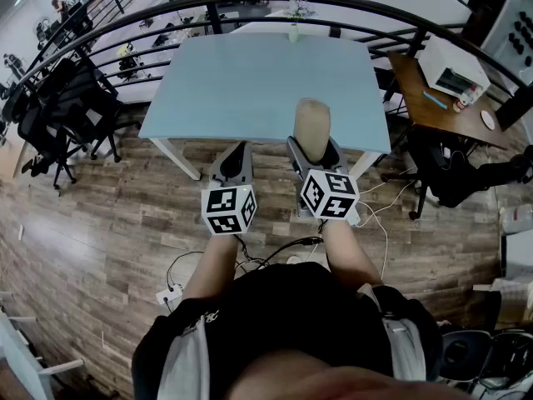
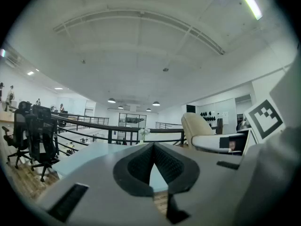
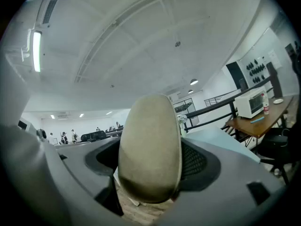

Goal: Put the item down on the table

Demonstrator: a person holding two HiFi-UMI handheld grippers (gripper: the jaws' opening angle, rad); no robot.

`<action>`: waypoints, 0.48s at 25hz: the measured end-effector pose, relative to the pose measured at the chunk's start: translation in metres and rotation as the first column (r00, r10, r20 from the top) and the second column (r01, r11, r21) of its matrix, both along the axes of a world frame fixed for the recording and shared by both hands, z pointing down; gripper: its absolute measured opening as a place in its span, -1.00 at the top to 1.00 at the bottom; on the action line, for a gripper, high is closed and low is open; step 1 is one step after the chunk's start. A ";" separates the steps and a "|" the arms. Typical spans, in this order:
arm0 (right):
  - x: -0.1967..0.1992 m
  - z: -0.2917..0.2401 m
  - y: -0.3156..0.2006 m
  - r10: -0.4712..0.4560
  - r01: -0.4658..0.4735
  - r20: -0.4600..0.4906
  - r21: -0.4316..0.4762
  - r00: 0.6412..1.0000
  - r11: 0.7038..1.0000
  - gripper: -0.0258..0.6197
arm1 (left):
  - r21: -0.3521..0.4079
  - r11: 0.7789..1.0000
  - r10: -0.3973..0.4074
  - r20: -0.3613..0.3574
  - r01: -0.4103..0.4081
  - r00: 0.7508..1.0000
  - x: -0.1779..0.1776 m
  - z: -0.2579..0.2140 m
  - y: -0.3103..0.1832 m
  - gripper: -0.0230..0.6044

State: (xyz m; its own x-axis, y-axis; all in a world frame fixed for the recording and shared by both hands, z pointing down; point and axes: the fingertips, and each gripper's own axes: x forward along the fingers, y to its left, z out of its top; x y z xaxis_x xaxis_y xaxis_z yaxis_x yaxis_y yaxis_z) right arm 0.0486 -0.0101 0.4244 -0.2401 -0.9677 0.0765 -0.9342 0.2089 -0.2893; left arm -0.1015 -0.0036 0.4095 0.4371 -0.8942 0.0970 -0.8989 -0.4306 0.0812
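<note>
Standing here, I can't read a single word, number or brand. The left cube (image 1: 228, 209) on the left gripper (image 1: 236, 152) and the right cube (image 1: 330, 193) on the right gripper (image 1: 314, 144) bear only black-and-white square patterns, no lettering.

Black office chairs (image 1: 71, 111) stand at left on the wood floor (image 1: 83, 240). A curved black railing (image 1: 250, 2) runs behind a flower vase (image 1: 294, 19). A white microwave (image 1: 452, 69) sits on a wooden desk (image 1: 425, 111). Cables (image 1: 275, 248) cross the floor.
</note>
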 end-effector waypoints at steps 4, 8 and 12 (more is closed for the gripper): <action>-0.004 -0.002 0.011 -0.002 0.002 0.006 0.007 1.000 1.000 -0.24 | -0.001 1.000 0.000 0.005 0.000 1.000 -0.004 -0.001 0.010 0.90; -0.008 -0.005 0.019 -0.004 0.004 0.003 0.022 1.000 1.000 -0.24 | -0.002 1.000 0.004 0.007 -0.004 1.000 -0.006 -0.002 0.017 0.90; -0.010 -0.005 0.025 0.013 -0.013 0.014 0.020 1.000 1.000 -0.24 | -0.007 1.000 0.016 0.010 -0.016 1.000 -0.007 0.000 0.021 0.90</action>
State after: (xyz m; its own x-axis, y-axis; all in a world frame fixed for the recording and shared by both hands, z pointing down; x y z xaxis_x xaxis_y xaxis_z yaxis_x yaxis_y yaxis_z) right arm 0.0390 0.0146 0.4193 -0.2286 -0.9720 0.0536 -0.9328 0.2030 -0.2979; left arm -0.1087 0.0179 0.4091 0.4500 -0.8866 0.1071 -0.8928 -0.4441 0.0752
